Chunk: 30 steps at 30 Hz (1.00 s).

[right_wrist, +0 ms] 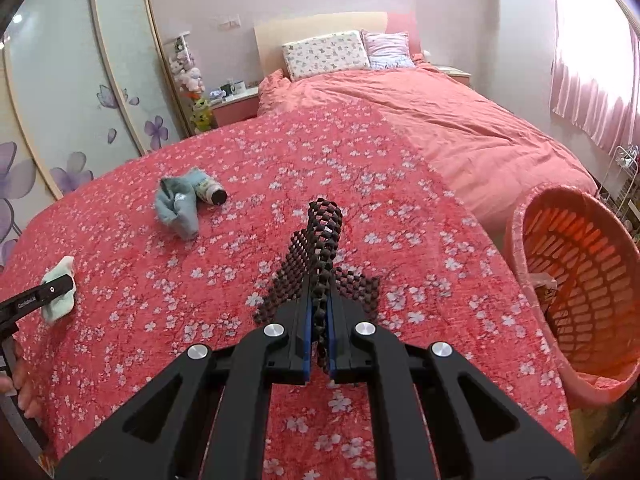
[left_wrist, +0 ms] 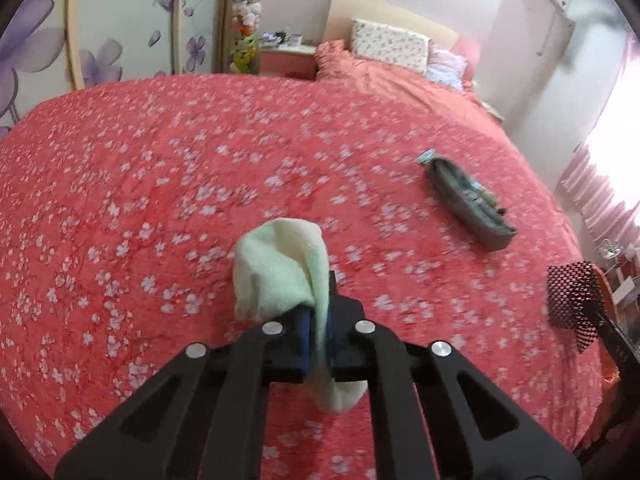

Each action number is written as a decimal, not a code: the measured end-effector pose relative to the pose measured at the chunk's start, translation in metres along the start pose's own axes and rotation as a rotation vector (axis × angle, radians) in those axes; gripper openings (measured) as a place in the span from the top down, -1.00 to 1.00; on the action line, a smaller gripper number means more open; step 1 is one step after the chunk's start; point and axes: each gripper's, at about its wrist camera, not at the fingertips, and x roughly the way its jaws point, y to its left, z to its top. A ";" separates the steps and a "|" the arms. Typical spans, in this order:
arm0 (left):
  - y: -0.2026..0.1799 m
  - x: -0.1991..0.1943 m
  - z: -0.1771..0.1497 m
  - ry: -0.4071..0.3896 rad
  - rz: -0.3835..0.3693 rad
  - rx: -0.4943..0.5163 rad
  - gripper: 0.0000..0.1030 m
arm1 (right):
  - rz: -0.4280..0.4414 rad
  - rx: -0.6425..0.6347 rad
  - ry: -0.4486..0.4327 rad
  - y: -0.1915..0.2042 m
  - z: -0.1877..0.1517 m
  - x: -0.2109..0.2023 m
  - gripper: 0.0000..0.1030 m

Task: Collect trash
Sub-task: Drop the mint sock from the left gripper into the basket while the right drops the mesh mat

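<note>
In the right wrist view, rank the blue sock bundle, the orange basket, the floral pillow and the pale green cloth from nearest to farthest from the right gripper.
1. Orange basket: just right of the right gripper, beside the bed.
2. Pale green cloth: far left, in the left gripper; close to the bundle's range, so this order is uncertain.
3. Blue sock bundle: ahead-left on the bedspread.
4. Floral pillow: at the headboard, clearly farthest.

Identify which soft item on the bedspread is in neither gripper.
The blue-grey sock beside the small bottle; the pale green sock and the dark mesh piece are each clamped.
</note>
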 end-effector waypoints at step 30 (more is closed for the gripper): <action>-0.259 -0.090 0.001 -0.111 -0.440 0.309 0.86 | -0.031 0.201 -0.332 -0.110 0.021 -0.135 0.89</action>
